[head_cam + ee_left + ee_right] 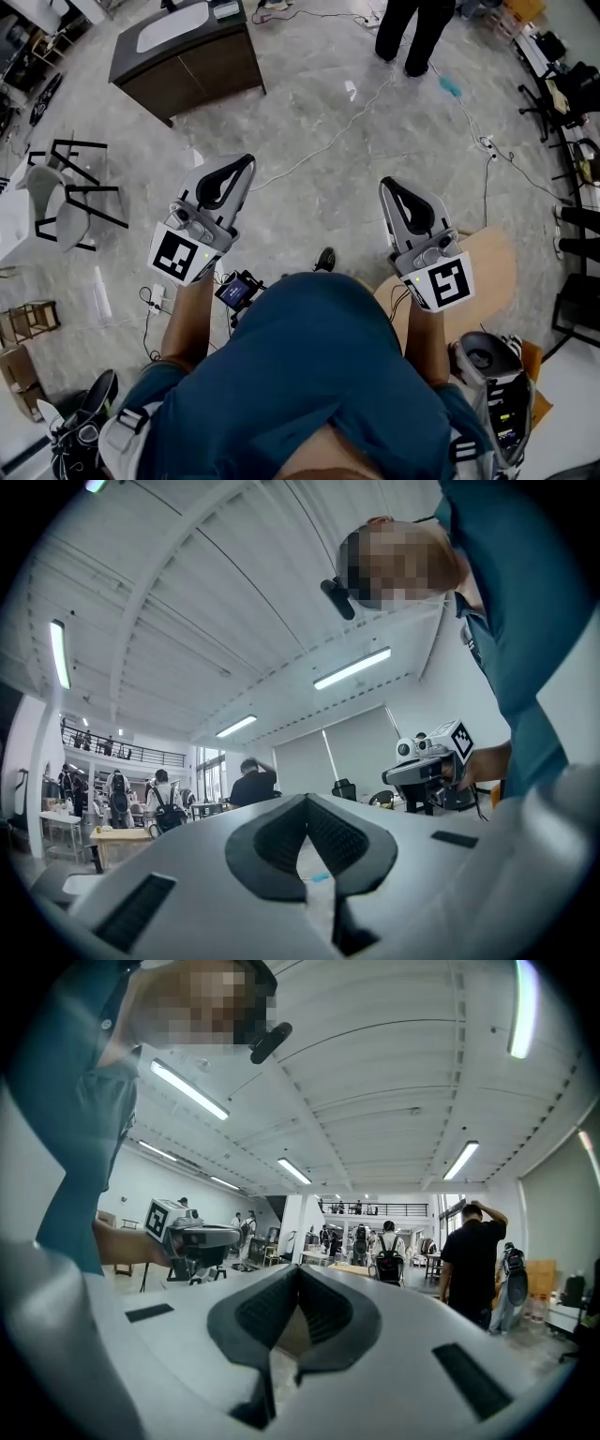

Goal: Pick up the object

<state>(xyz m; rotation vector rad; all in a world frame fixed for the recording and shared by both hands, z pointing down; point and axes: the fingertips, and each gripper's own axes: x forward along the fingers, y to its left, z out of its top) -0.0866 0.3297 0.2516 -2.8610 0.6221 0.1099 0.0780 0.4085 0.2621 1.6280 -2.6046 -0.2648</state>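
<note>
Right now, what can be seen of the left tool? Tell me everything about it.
The left tool has a pale grey, plastic-looking shell and two black ribbed jaws. The jaws are closed tip to tip with nothing between them, leaving a teardrop gap behind the tips. At its rear sits a white cube with a black square marker and a small green light. The person's left hand holds it from behind, roughly level, pointing away from the body above the grey marbled floor. It touches nothing else.

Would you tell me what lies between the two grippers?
Head view: grey floor, a thin white cable and a dark shoe tip between left gripper and right gripper.
</note>
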